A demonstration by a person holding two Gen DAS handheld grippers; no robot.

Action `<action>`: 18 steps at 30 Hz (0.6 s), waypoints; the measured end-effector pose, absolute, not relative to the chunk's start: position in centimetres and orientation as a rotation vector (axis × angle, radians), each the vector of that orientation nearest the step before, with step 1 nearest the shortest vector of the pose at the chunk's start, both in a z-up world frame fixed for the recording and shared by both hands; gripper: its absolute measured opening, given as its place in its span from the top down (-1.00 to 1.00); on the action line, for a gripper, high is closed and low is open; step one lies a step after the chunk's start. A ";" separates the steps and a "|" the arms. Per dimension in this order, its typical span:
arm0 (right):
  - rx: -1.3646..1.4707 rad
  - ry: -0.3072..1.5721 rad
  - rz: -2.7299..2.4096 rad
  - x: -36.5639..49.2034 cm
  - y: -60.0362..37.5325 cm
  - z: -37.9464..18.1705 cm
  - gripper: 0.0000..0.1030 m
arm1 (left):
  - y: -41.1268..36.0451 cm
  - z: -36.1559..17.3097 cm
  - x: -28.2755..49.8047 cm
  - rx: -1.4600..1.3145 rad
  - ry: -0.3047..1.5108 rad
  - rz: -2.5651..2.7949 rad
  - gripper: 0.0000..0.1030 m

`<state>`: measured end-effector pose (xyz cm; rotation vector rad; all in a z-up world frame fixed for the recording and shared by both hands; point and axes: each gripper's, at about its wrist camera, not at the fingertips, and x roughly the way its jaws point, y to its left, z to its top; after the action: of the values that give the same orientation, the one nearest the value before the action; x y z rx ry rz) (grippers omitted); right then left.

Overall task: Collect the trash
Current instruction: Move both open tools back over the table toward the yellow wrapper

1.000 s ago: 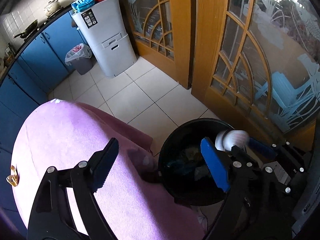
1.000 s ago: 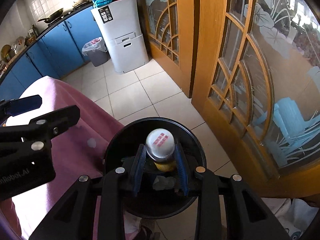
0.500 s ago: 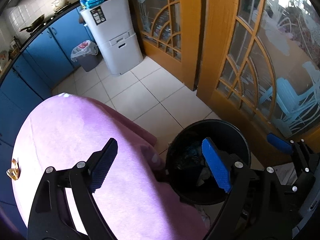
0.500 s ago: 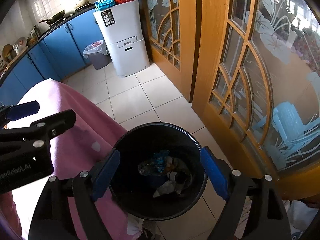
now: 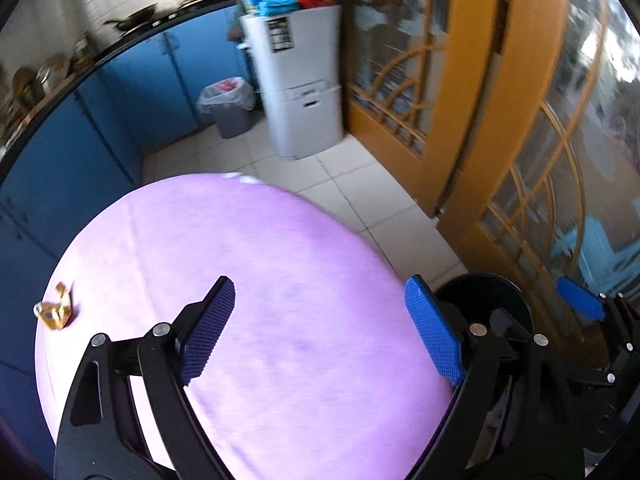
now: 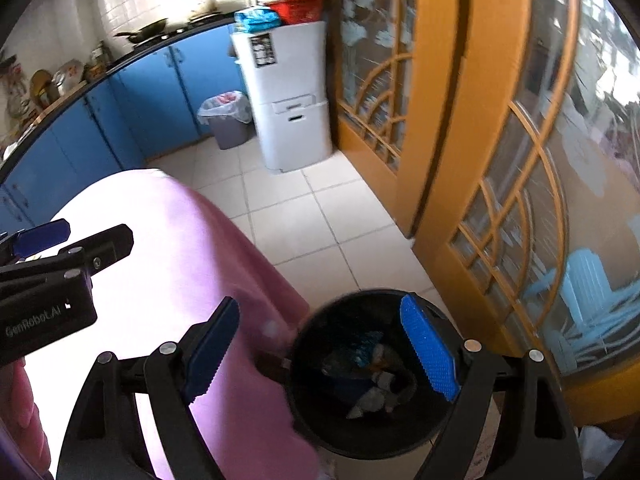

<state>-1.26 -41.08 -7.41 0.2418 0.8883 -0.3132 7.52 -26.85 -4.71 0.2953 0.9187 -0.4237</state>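
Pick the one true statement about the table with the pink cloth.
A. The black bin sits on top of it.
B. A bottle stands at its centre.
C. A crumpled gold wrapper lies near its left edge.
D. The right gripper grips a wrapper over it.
C: in the left wrist view a crumpled gold wrapper lies on the pink tablecloth near its left edge, the cloth otherwise bare.

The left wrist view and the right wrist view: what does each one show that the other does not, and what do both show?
Only the left wrist view shows the crumpled golden wrapper lying near the left edge of the round table with the pink cloth.

Only the right wrist view shows the trash inside the black round bin: a blue wrapper and pale scraps.

Both show the table, the bin, the white cabinet, and the open, empty left gripper and right gripper.
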 end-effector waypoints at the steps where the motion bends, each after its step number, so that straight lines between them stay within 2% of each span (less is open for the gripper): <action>1: 0.237 0.880 -0.295 -0.8 -40.3 -7.1 -0.56 | -26.0 -4.6 7.8 0.284 0.918 -0.413 -0.81; 5: 0.206 0.883 -0.247 0.8 -37.5 -6.7 -0.57 | -21.6 -4.1 9.6 0.230 0.909 -0.350 -0.88; 7: 0.193 0.886 -0.233 1.5 -36.3 -6.7 -0.65 | -19.4 -4.0 10.5 0.211 0.914 -0.317 -0.92; 18: 0.137 0.907 -0.162 5.1 -29.7 -6.6 -0.68 | -8.4 -5.3 14.0 0.135 0.942 -0.127 -0.93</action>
<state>5.11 -29.69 -6.61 0.1369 0.9068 -0.1619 14.04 -8.44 -5.28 0.1354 0.9424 -0.1273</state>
